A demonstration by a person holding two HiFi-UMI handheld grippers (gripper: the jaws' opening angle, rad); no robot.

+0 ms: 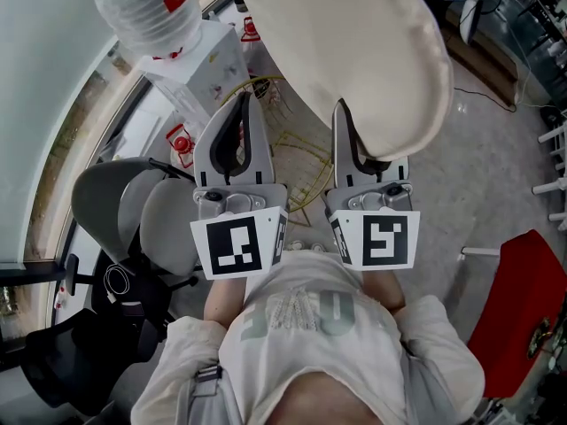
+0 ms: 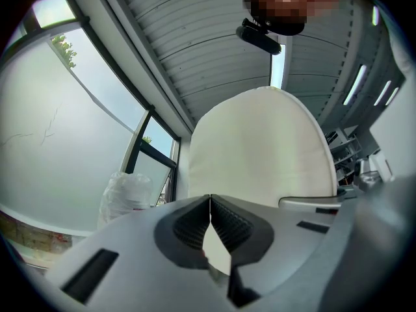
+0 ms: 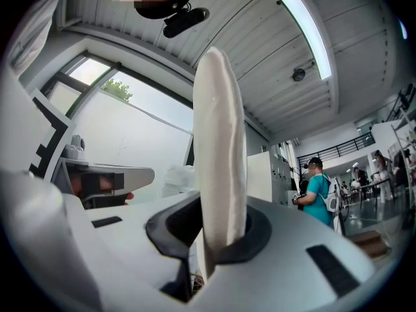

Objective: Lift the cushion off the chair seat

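Note:
The cream cushion (image 1: 354,42) hangs in the air in front of me, well above the grey chair (image 1: 133,206) at the lower left. My right gripper (image 1: 345,113) is shut on the cushion's lower edge. In the right gripper view the cushion (image 3: 218,142) stands edge-on, pinched between the jaws of the right gripper (image 3: 221,236). My left gripper (image 1: 244,100) is beside it on the left, shut with nothing between its pads. In the left gripper view the left gripper (image 2: 209,200) points at the cushion's broad face (image 2: 260,148), which lies beyond the tips.
A large clear plastic bottle (image 1: 146,7) sits on a white cabinet (image 1: 199,69) at the upper left, by the window. A red chair (image 1: 523,308) stands at the lower right. A person in a teal shirt (image 3: 316,190) stands far off on the right.

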